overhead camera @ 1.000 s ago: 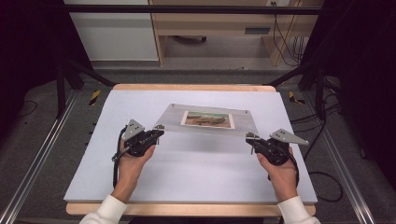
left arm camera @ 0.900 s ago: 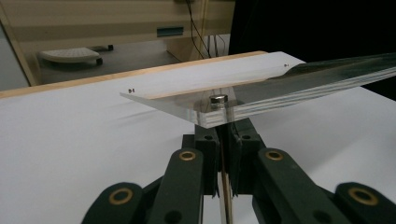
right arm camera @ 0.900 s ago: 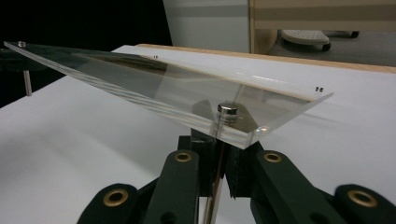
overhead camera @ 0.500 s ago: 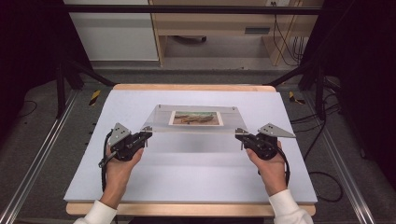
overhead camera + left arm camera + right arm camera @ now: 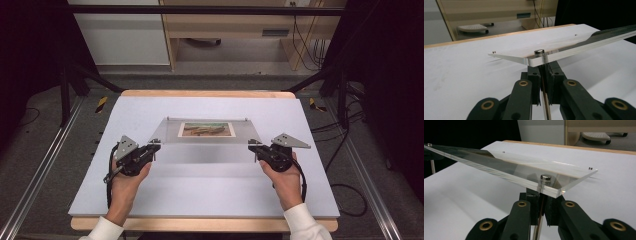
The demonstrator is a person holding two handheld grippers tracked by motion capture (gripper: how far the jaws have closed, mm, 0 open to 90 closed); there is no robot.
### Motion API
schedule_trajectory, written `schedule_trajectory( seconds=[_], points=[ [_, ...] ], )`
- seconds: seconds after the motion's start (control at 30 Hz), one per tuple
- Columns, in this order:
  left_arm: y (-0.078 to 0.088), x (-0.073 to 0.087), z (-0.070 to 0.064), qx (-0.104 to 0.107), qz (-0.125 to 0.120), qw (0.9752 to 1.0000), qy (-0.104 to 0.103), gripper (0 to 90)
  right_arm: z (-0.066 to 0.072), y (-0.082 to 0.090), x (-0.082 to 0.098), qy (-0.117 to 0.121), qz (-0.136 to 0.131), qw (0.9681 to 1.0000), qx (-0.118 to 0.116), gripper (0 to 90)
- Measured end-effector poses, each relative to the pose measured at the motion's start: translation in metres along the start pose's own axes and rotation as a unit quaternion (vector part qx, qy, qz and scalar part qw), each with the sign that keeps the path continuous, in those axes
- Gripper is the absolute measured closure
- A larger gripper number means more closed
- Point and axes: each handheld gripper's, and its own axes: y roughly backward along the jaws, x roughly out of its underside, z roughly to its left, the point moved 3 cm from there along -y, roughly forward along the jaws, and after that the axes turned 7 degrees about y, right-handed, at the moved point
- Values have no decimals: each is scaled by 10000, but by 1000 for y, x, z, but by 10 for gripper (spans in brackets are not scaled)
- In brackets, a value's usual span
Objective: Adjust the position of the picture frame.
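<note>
You held the clear frame (image 5: 207,141) with its picture (image 5: 206,129) over the middle of the table (image 5: 200,195), your left hand-held gripper (image 5: 155,146) clamped tight on its near-left corner post and your right hand-held gripper (image 5: 254,146) clamped likewise on its near-right post.

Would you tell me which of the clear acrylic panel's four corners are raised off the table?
The two near corners of the acrylic panel, each gripped at its metal pin by the left tool and right tool; the far corners sit low at the table.
</note>
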Motion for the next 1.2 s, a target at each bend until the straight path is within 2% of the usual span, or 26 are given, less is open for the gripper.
schedule_trajectory(
  seconds=[0.47, 0.67, 0.9, 0.97, 1.07, 1.2],
  points=[
    [-2, 4, 5, -57, -16, 10000, -42, 821, 0, -9, 2, 3, 39, 10000, 22, 834],
    [-13, 8, 7, -87, -63, 9999, -1, 821, -5, -14, 5, -50, 76, 9998, 197, 835],
    [-20, 11, 9, -111, -96, 9999, -21, 821, -8, -17, 7, -38, 72, 9997, 222, 835],
    [-19, 13, 8, -126, -49, 9999, -59, 818, -8, -18, 8, -74, 67, 9997, 212, 836],
    [-16, 18, 7, -174, 126, 9995, -248, 813, -7, -17, 13, -9, 148, 9997, 206, 837],
    [-15, 24, 7, -180, 263, 9990, -299, 814, -4, -17, 18, 74, 244, 9995, 188, 835]
  ],
)
